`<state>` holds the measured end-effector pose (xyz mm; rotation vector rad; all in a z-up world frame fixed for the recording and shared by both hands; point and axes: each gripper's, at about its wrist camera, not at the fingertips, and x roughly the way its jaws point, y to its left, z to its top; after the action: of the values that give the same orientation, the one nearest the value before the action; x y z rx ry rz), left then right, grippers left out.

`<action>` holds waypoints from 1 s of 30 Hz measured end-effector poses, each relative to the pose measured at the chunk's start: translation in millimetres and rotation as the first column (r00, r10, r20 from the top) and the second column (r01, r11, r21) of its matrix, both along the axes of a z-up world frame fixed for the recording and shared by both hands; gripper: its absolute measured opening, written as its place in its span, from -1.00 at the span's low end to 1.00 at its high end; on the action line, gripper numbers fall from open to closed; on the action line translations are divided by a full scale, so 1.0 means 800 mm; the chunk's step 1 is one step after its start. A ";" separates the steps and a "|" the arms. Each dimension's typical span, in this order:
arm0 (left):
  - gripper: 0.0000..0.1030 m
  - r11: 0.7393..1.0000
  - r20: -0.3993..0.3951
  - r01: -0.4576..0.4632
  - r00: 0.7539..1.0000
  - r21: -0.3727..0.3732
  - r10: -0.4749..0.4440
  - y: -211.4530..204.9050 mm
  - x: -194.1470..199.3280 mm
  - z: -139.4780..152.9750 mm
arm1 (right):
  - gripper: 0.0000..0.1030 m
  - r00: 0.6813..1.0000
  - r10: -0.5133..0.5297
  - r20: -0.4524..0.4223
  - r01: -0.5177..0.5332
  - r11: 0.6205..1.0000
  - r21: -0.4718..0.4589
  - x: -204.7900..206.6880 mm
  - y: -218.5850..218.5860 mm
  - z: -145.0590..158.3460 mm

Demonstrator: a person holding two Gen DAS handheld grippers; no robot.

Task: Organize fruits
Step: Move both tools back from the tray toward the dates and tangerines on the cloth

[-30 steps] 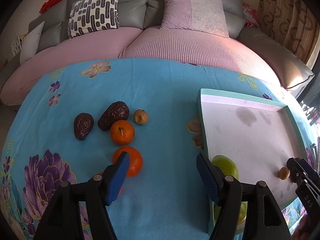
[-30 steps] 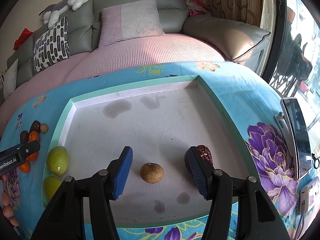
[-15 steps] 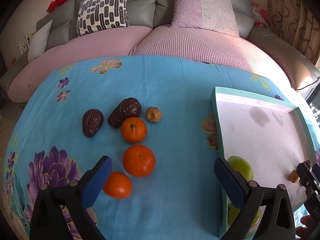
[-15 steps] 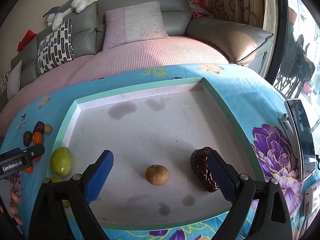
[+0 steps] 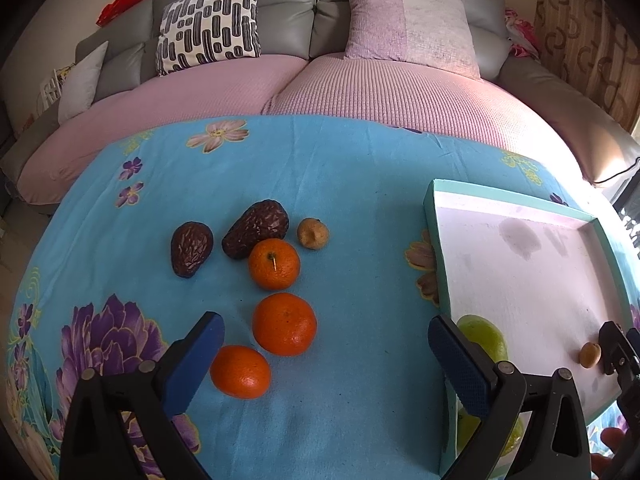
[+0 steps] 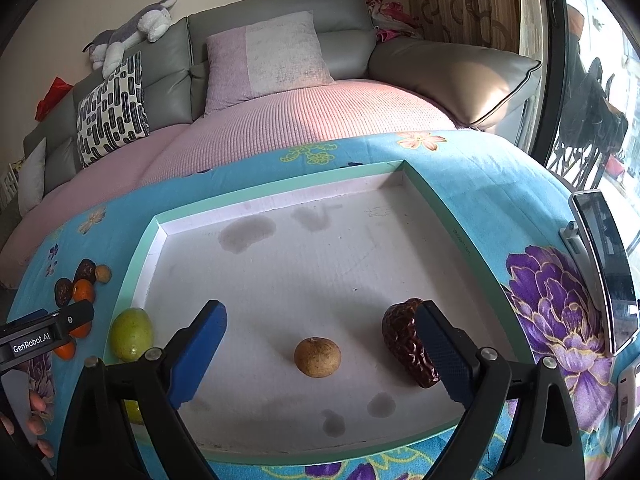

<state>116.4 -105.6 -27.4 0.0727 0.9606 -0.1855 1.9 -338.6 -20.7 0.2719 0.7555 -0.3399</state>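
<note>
Three oranges lie on the blue cloth in the left wrist view: a near one [image 5: 240, 371], a middle one [image 5: 284, 324] and a far one [image 5: 274, 264]. Behind them sit two dark wrinkled fruits [image 5: 191, 248] [image 5: 256, 229] and a small brown fruit [image 5: 313, 233]. My left gripper [image 5: 326, 360] is open over the near oranges, holding nothing. The white tray [image 6: 440, 200] holds a green fruit [image 6: 131, 334], a small brown fruit [image 6: 317, 357] and a dark wrinkled fruit [image 6: 408, 340]. My right gripper [image 6: 320, 354] is open above the tray, empty, with the brown fruit between its fingers' lines.
A phone on a stand [image 6: 604, 272] sits at the table's right edge. A grey sofa with a pink cover [image 5: 320, 88] and cushions runs behind the table. A person's fingers [image 6: 38, 420] show at the lower left of the right wrist view.
Both grippers opened wide and drew back from the fruit. The dark wrinkled fruit, beside the right finger before, now lies free in the tray.
</note>
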 end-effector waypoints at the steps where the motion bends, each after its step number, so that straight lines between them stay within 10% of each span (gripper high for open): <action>1: 1.00 1.000 0.001 0.001 1.000 0.001 -0.001 0.000 0.000 0.000 | 0.85 1.000 0.001 0.000 -0.001 1.000 -0.001 0.000 0.000 0.000; 30: 1.00 0.982 0.145 -0.144 0.976 -0.122 0.162 0.132 0.009 0.059 | 0.85 0.983 0.157 0.098 -0.152 0.987 -0.052 0.034 0.104 0.033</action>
<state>123.5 0.2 19.5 -0.0884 0.7959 -0.0890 29.2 -255.7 5.9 0.1855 0.6632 -0.1939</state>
